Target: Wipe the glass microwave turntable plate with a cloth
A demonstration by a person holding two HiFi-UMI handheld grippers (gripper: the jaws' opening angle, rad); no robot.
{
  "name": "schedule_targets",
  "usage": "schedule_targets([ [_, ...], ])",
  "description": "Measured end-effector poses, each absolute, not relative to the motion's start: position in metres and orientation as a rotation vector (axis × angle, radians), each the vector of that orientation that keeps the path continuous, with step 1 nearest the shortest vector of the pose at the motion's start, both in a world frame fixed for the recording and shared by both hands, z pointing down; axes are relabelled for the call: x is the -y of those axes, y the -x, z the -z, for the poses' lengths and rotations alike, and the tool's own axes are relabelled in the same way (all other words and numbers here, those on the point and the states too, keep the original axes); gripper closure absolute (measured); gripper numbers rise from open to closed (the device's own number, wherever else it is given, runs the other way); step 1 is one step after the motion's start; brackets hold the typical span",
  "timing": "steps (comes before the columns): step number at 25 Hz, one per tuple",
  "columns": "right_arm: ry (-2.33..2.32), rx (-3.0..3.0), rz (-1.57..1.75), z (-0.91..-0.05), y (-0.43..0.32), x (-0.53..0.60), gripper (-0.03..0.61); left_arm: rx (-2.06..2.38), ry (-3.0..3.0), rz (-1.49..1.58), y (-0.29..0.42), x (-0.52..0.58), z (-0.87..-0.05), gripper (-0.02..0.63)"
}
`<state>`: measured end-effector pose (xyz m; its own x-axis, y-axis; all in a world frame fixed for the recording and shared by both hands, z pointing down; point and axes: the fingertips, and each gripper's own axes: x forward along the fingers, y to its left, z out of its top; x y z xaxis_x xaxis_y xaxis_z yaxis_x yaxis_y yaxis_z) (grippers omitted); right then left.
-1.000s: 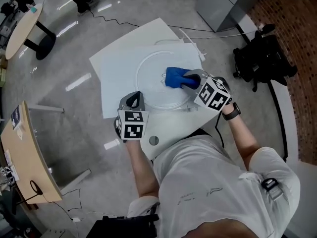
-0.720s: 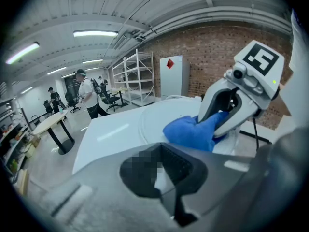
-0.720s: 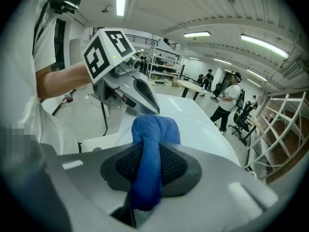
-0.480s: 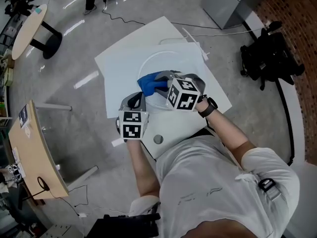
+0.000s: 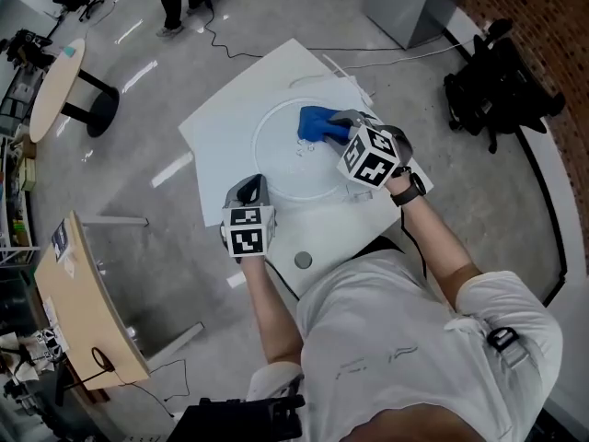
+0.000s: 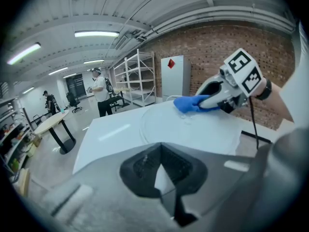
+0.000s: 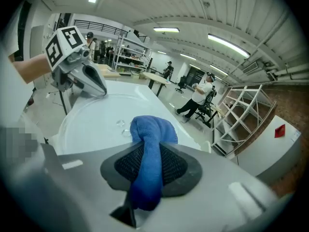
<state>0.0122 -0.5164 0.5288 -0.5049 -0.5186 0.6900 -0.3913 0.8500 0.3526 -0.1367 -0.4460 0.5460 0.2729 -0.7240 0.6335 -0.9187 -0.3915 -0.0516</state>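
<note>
We wipe the slick, fragile plate (image 5: pixel 276 168)
Right gripper (image 5: pixel 337 129) jaws pinch the limp cloth (image 5: pixel 313 122) mid-bunch; left gripper (image 5: pixel 247 188) jaws closed, empty

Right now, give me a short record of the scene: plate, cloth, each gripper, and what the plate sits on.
plate: clear glass, lying flat
support: white board
cloth: blue, on the plate's far right part
right gripper: shut on the cloth, holding it down on the plate
left gripper: jaws together, nothing between them, at the plate's near left rim
</note>
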Motion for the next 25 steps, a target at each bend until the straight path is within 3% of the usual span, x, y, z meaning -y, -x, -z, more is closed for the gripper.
schedule_targets([
  [14,-0.823,2.295,0.044,-0.512,0.010,0.415,0.489,1.508,-2.259,-0.731,0.135,0.445,-0.534,0.611],
  [21,-0.921,2.543,-0.040,-0.479,-0.004,0.372,0.489,1.684,-2.340,-0.079,0.142,0.390,-0.466,0.611],
  [25,-1.014,2.652,-0.157,-0.465,-0.005,0.348,0.489,1.736,-2.398,0.008,0.129,0.342,-0.444,0.611],
])
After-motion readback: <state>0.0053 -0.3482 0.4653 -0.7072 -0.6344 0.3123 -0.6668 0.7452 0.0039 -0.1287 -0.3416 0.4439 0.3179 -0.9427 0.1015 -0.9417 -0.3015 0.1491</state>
